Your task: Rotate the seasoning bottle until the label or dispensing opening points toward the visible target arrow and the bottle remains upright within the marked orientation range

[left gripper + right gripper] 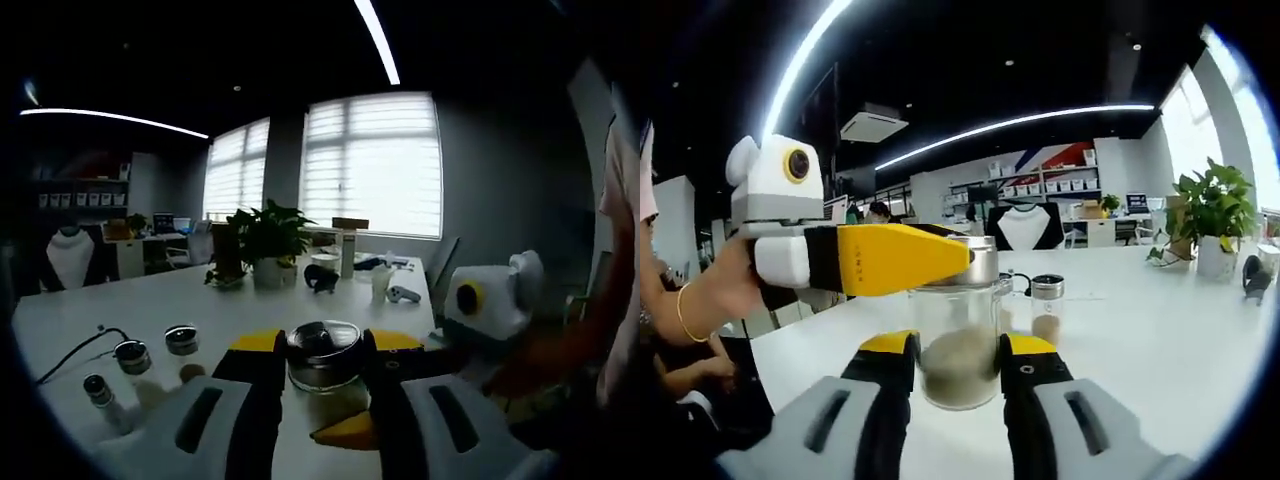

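White tabletop stretches across an open office, with blinds-covered windows behind it in the left gripper view and shelving and ceiling light strips in the right gripper view. At the near edge stands the clear glass seasoning bottle with a metal lid, upright and partly filled with pale granules.

In the right gripper view, the right gripper has its yellow-tipped black jaws pressed against either side of the bottle's glass body, pinching it low down. From the left comes the left gripper, held by a person's hand wearing a thin bracelet; its yellow jaw lies across the bottle's metal lid, though whether it presses the lid cannot be told from this side.

The left gripper view looks at the same bottle from lid height: the left gripper's jaws sit tight against both sides of the lid.

That view also shows a green potted plant in a white pot mid-table and three small metal-capped spice jars to the left. The right gripper view shows one such jar just behind the bottle.
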### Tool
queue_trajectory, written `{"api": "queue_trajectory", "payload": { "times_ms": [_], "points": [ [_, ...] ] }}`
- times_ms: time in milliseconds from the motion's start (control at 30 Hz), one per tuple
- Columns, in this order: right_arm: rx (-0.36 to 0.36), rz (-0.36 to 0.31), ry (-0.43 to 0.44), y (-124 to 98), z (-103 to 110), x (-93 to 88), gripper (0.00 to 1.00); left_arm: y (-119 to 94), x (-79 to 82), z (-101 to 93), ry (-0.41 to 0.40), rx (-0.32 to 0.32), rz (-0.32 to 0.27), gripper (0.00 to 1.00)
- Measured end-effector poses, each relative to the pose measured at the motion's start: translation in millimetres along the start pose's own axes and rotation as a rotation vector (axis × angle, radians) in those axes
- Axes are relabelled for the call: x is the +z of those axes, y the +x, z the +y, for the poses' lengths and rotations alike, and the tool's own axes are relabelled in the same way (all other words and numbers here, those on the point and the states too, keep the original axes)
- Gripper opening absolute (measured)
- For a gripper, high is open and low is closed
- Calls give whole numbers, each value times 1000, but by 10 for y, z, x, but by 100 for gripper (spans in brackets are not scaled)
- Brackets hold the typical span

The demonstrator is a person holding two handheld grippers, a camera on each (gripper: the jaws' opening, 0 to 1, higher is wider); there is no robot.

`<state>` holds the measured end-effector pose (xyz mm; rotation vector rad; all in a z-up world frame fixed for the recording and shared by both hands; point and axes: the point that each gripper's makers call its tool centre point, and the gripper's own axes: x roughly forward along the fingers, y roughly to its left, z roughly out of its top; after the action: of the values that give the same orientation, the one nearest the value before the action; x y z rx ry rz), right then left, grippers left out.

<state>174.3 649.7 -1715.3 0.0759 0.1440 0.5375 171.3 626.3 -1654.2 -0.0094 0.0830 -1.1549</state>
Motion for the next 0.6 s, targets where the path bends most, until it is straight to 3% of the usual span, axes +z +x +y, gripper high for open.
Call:
{"api": "queue_trajectory", "payload": {
  "times_ms": [133, 267, 367, 600],
  "points": [
    [-55, -7, -25, 27, -46, 8, 31, 24, 9, 14, 0, 16, -2, 33],
    [-187, -66, -100, 43, -149, 81, 31, 42, 48, 45, -10, 41, -22, 33],
    [-273, -100, -97, 87, -210, 96, 31, 67, 86, 76, -21, 81, -35, 33],
    [-277, -99, -36, 193, -218, 38, 31, 102, 71, 65, -7, 137, -32, 30]
  ]
}}
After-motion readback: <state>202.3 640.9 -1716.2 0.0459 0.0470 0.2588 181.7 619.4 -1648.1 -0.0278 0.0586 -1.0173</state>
